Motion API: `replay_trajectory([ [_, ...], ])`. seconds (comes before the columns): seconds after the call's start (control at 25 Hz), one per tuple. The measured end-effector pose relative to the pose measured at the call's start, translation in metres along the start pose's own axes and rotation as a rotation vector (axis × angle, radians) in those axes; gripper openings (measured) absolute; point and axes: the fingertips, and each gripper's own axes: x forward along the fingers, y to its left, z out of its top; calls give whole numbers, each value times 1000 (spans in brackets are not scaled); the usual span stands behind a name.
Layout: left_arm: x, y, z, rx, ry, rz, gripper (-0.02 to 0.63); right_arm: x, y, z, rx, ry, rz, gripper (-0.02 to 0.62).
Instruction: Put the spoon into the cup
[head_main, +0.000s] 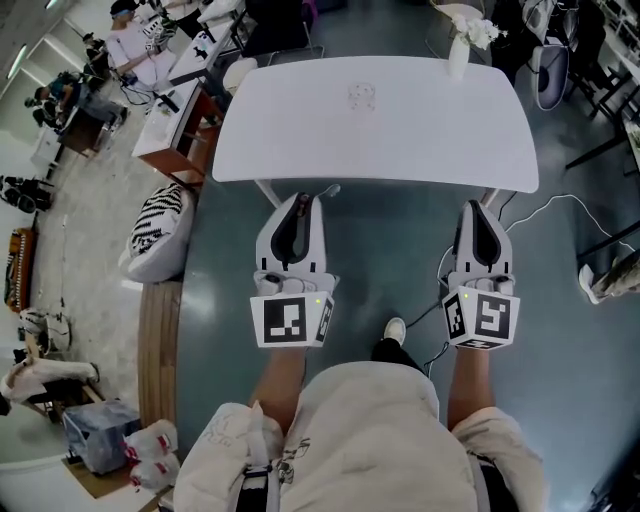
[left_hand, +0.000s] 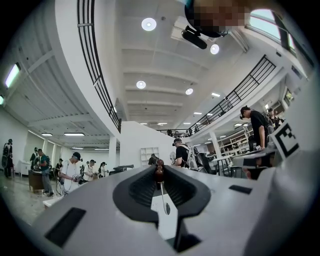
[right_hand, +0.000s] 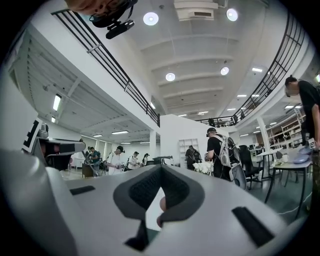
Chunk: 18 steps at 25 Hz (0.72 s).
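Observation:
A white table (head_main: 300, 140) stands ahead of me in the head view. On it, near the middle, rests a clear cup (head_main: 361, 96), faint against the top. My left gripper (head_main: 300, 203) hangs short of the table's near edge, shut on a thin metal spoon (head_main: 329, 190) that juts out beside its tip. In the left gripper view the spoon (left_hand: 161, 192) sits pinched between the jaws of the left gripper (left_hand: 159, 169), a dark reddish end at the tips. My right gripper (head_main: 479, 208) is level with the left one, its jaws together on nothing (right_hand: 160, 170).
A white vase of flowers (head_main: 459, 48) stands at the table's far right corner. Cables (head_main: 545, 212) trail over the grey floor on the right. A striped cushion (head_main: 160, 222) and a wooden bench lie to the left. People work at desks beyond.

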Motion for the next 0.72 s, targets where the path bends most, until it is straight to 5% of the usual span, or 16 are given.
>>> replay_trajectory([
  [0.28, 44, -30, 4, -10, -6, 32, 41, 28, -55, 4, 4, -10, 10, -12],
  [0.72, 76, -18, -22, -48, 14, 38, 41, 65, -51, -17, -11, 20, 33, -12],
])
